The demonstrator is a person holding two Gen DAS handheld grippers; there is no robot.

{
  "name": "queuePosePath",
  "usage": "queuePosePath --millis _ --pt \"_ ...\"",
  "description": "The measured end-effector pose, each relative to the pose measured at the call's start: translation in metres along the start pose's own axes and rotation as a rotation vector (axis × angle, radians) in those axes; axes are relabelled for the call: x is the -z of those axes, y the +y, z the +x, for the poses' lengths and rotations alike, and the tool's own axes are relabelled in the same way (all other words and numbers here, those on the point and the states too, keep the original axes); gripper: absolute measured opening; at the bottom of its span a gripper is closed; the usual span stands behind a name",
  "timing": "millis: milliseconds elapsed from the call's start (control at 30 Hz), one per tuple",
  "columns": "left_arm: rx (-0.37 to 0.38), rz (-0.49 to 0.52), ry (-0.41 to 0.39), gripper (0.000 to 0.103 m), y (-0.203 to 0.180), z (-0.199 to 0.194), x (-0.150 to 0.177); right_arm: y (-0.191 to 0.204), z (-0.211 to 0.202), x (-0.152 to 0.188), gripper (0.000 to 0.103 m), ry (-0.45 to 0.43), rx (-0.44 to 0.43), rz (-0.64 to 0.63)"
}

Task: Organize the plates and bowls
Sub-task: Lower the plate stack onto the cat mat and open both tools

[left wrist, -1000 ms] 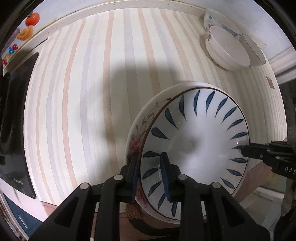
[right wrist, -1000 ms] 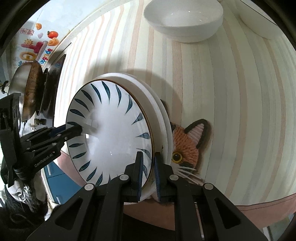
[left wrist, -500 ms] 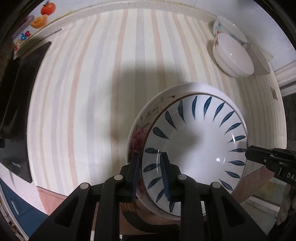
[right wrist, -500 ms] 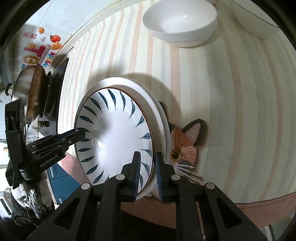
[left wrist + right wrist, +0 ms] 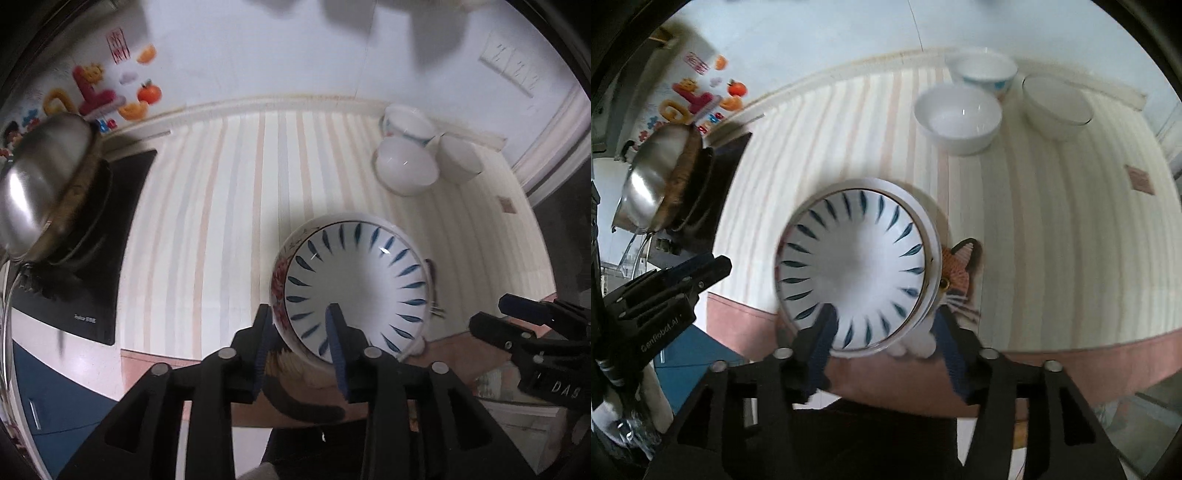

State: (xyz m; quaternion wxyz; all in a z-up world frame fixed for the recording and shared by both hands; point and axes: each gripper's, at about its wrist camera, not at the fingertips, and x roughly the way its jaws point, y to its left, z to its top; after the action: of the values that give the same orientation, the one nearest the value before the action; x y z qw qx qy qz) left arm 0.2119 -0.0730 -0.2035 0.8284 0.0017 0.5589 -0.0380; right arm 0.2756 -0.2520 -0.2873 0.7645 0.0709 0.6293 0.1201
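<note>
A stack of two plates rests on a cat-shaped mat (image 5: 958, 269) at the table's front edge: a white plate with blue leaf marks (image 5: 358, 288) (image 5: 857, 273) on top of a larger flowered plate (image 5: 280, 280). My left gripper (image 5: 299, 328) is open, its fingers straddling the stack's near rim without pressing it. My right gripper (image 5: 886, 325) is open, its fingers spread wide on either side of the near rim. Three white bowls (image 5: 958, 120) (image 5: 406, 166) stand at the back right of the table.
The striped tablecloth (image 5: 221, 221) covers the table. A black induction cooker (image 5: 92, 258) with a steel pot (image 5: 37, 184) on it stands at the left. The wall with fruit stickers (image 5: 110, 92) runs behind.
Both grippers have opened and let go of the plates' rim. Both have pulled back and tilted up, so more of the table and wall shows.
</note>
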Motion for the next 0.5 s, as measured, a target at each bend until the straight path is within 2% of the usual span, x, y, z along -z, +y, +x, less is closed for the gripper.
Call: queuePosePath --millis 67,167,200,233,500 --pt "0.0 0.008 -0.032 0.04 -0.001 -0.017 0.008 0.011 -0.019 0.011 0.071 -0.038 0.012 -0.008" --pt "0.007 0.014 -0.062 0.063 0.003 -0.033 0.014 0.029 -0.049 0.031 0.084 -0.105 0.022 -0.014" --pt "0.014 0.014 -0.071 0.075 0.005 -0.04 0.019 0.032 -0.056 0.036 0.086 -0.117 0.026 -0.014" --pt "0.016 0.014 -0.08 0.081 0.006 -0.046 0.023 0.037 -0.063 0.041 0.09 -0.129 0.035 -0.011" --pt "0.022 0.0 -0.143 0.093 0.014 -0.092 0.05 0.066 -0.121 0.084 0.094 -0.252 0.088 -0.008"
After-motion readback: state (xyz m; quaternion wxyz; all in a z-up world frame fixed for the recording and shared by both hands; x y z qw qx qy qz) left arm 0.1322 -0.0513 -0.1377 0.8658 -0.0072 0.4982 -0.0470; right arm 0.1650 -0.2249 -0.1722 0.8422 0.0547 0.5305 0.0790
